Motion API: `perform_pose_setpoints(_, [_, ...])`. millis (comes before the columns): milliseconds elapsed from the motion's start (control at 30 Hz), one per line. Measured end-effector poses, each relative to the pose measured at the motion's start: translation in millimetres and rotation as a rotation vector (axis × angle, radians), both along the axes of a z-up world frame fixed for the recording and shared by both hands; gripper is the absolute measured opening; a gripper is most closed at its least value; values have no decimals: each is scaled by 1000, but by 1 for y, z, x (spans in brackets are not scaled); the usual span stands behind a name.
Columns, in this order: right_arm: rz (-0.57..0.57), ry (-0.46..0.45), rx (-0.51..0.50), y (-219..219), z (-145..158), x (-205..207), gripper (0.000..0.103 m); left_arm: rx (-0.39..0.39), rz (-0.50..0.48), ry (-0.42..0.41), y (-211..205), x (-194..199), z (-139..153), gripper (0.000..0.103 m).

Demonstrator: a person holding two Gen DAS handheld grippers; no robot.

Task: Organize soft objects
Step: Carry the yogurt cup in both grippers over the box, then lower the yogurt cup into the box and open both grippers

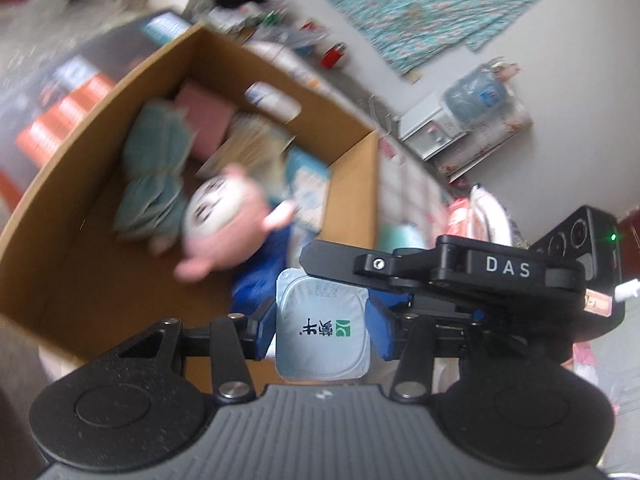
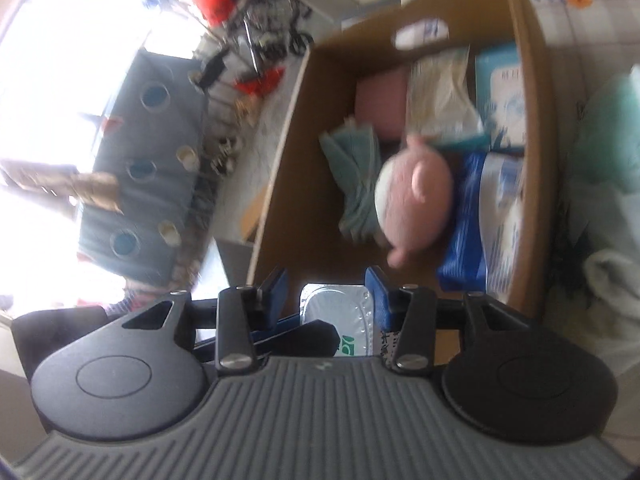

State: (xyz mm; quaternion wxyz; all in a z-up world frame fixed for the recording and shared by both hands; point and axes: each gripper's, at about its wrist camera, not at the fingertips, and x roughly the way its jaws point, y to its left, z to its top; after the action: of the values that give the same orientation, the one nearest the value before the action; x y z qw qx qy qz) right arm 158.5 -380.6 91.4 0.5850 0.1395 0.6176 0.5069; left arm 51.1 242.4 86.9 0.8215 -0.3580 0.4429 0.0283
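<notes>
A cardboard box [image 1: 80, 184] holds a pink plush toy [image 1: 228, 224], green folded cloths [image 1: 156, 168], a pink pad [image 1: 208, 112] and tissue packs [image 1: 308, 192]. My left gripper [image 1: 322, 328] is shut on a white foil-lidded yogurt cup [image 1: 322, 336] over the box's near corner. The right gripper's black body [image 1: 460, 276] sits just right of it. In the right wrist view the box [image 2: 280, 168] and plush toy [image 2: 416, 204] show again. My right gripper [image 2: 326, 294] is open above the cup [image 2: 340, 316], with nothing between its fingers.
A blue pack [image 2: 464, 232] lies in the box by the plush toy. A mint soft object [image 2: 608, 140] and white cloth [image 2: 616, 288] lie right of the box. A water jug [image 1: 476, 92], white cabinet and teal fabric [image 1: 420, 4] stand beyond.
</notes>
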Motion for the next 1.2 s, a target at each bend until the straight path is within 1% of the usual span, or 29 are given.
perform_pose_setpoints(133, [73, -26, -112, 18, -10, -20, 46, -53, 10, 60, 9, -8, -27, 48])
perform_pose_setpoints(300, [126, -56, -226, 30, -18, -26, 47, -105, -4, 110, 11, -8, -52, 48])
perform_pose_setpoints(367, [144, -76, -268, 34, -17, -27, 52, -117, -16, 115, 11, -6, -56, 47])
perform_pose_setpoints(433, [160, -86, -304, 36, -15, -27, 59, -117, -23, 119, 9, -3, -58, 48])
perform_pose_setpoints(500, [168, -83, -323, 38, -16, -26, 62, -120, -28, 128, 9, 1, -61, 50])
perform_pose_setpoints(600, [171, -75, -306, 47, -21, -25, 62, -137, -36, 150, 10, 7, -68, 48])
perform_pose_setpoints(800, [142, -83, -260, 45, -15, -20, 63, -135, -34, 176, 14, 12, -75, 48])
perform_pose_setpoints(933, [101, -113, -180, 31, -2, -14, 63, -102, -40, 196, 16, 15, -77, 49])
perform_pose_setpoints(1100, [31, -116, -97, 4, 9, -5, 63, -96, -51, 220, 18, 21, -82, 49])
perform_pose_setpoints(1167, [3, -112, -73, -8, 11, -2, 63, -81, -48, 225, 18, 24, -85, 47])
perform_pose_setpoints(1200, [-11, -108, -62, -14, 11, 0, 63, -81, -48, 227, 19, 25, -88, 45])
